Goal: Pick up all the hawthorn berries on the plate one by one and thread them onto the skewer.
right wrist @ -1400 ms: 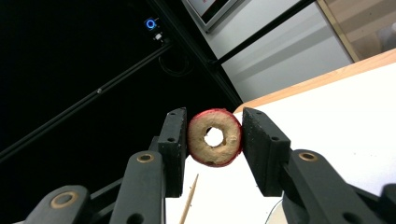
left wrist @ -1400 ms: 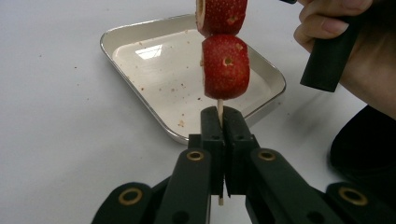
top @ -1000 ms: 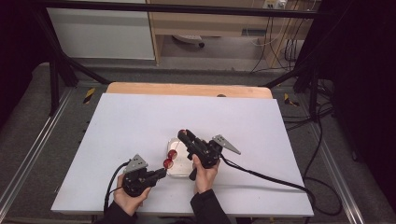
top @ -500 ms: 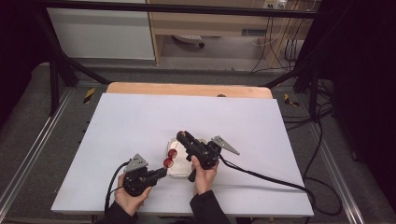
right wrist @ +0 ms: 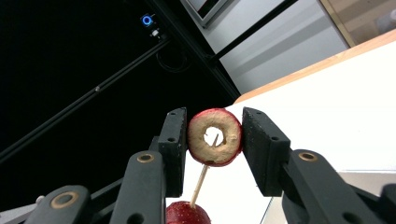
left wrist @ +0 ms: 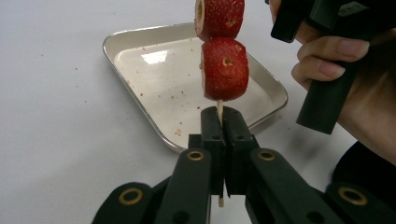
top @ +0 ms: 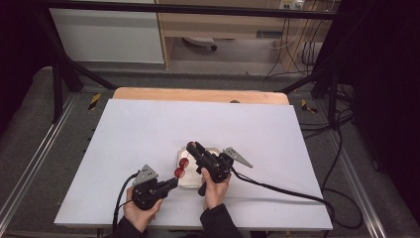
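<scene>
Nearest the person, the left gripper has its jaws fully closed on the bare lower end of a thin wooden skewer, which stands between the two pads. The right gripper has its jaws partly open around the upper hawthorn piece; both pads appear to press its red sides. The skewer tip shows inside the cored hole of this piece.

Compared with the high views from one second and half a second earlier, neither gripper has shifted and neither jaw setting differs. No piece has travelled along the skewer in that interval.

Judgement: the threading step is paused at mid-stroke. The lower hawthorn piece is already seated on the skewer just above the left jaws. The upper piece is engaged but not yet pushed down against it.

Beyond the skewer, the metal tray lies flat and empty of fruit on the white worktop, directly under the assembly.
</scene>
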The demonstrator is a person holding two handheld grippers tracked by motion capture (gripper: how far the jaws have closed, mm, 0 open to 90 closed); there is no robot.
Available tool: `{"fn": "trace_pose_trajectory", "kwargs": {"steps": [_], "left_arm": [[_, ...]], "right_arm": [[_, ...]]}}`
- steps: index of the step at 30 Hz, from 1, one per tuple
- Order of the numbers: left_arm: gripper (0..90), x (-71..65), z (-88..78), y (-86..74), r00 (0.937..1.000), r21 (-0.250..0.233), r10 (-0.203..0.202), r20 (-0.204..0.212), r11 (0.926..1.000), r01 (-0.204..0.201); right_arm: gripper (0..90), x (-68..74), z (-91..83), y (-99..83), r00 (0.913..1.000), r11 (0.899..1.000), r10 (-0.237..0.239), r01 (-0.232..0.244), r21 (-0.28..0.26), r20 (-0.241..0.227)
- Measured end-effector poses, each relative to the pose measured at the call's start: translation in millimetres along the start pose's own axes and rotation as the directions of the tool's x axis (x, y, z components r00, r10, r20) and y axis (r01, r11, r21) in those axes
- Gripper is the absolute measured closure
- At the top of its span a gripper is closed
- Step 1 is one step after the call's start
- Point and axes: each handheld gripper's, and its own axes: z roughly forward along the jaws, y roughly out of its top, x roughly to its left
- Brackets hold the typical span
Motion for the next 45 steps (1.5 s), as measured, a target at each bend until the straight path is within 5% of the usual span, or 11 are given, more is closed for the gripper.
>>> {"fn": "trace_pose_trajectory", "kwargs": {"steps": [6,16,32,36,39,45], "left_arm": [[88.6,-5.8,1.6,-0.5,0.9999,-0.008,0.008,-0.015,0.9999,-0.008],[88.7,-0.6,0.6,0.3,0.9998,-0.018,-0.012,0.016,0.9998,0.012],[88.8,-2.2,2.5,-0.7,0.9986,-0.013,0.019,0.049,0.9997,-0.019],[88.8,3.5,-2.2,1.1,0.9955,-0.042,-0.021,0.092,0.9988,0.025],[88.8,8.2,-6.8,2.2,0.9948,-0.065,-0.051,0.088,0.9963,0.057],[88.9,7.7,-8.2,1.6,0.9970,-0.070,-0.043,0.065,0.9964,0.047]], "right_arm": [[62.1,2.2,-0.9,0.4,0.9986,0.999,0.052,-0.052,-0.003,0.006],[62.2,4.0,-2.9,1.4,0.9996,1.000,0.026,-0.026,-0.004,-0.008],[62.4,5.2,-5.8,2.1,0.9988,0.999,-0.020,0.021,0.029,-0.045],[62.4,3.9,-5.6,5.2,0.9961,0.999,-0.038,0.039,0.017,-0.079],[62.3,3.1,-5.1,7.1,0.9930,0.999,-0.045,0.045,-0.006,-0.109],[62.4,2.5,-4.8,6.3,0.9934,0.999,-0.035,0.035,-0.005,-0.109]]}}
